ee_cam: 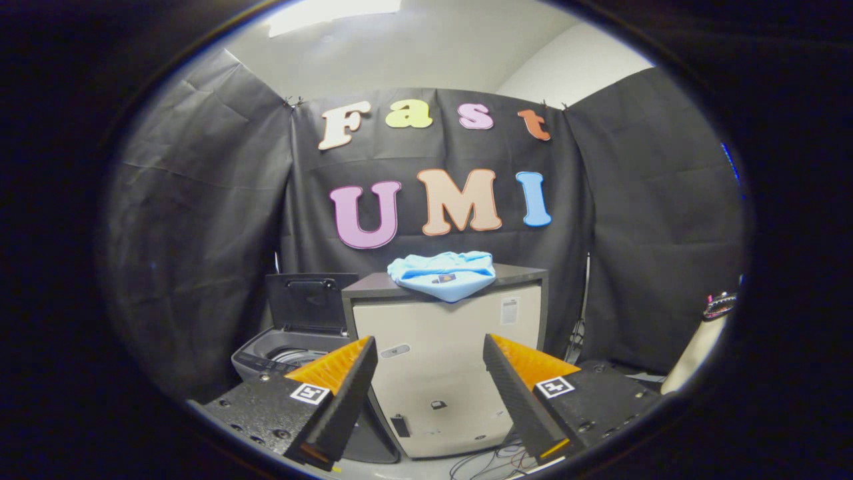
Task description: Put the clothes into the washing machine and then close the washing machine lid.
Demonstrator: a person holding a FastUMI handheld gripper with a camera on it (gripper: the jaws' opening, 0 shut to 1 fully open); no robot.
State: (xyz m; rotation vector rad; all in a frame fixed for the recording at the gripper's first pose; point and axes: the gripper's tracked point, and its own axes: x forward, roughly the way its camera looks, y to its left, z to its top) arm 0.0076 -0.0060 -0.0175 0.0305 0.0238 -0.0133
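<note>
- Clothes — a folded light-blue fabric garment (443, 273) with a small dark tag on its front — lie on the dark top of a cream-fronted box-shaped cabinet (440, 373), with the front fold drooping a little over the cabinet's front edge.
- The garment sits well beyond the fingers, higher than their tips and roughly in line with the gap between them.
- The grey top-loading washing machine (280, 357) stands just beside the cabinet, on its left, lower than the cabinet's top.
- Its dark rectangular lid (308, 301) is raised and stands close to upright at the back of the machine, so the drum opening below it is uncovered; a pale ring of the drum shows inside.
- The gripper (430, 350) is held low in front of the cabinet with its jaws spread wide — nothing is between them, and neither finger touches the garment, the cabinet or the machine.
- The left finger overlaps the near right corner of the washing machine in the view; the right finger crosses the cabinet's lower right front.
- Thin cables (493, 460) lie on the floor at the cabinet's foot, between the fingers' bases.
</note>
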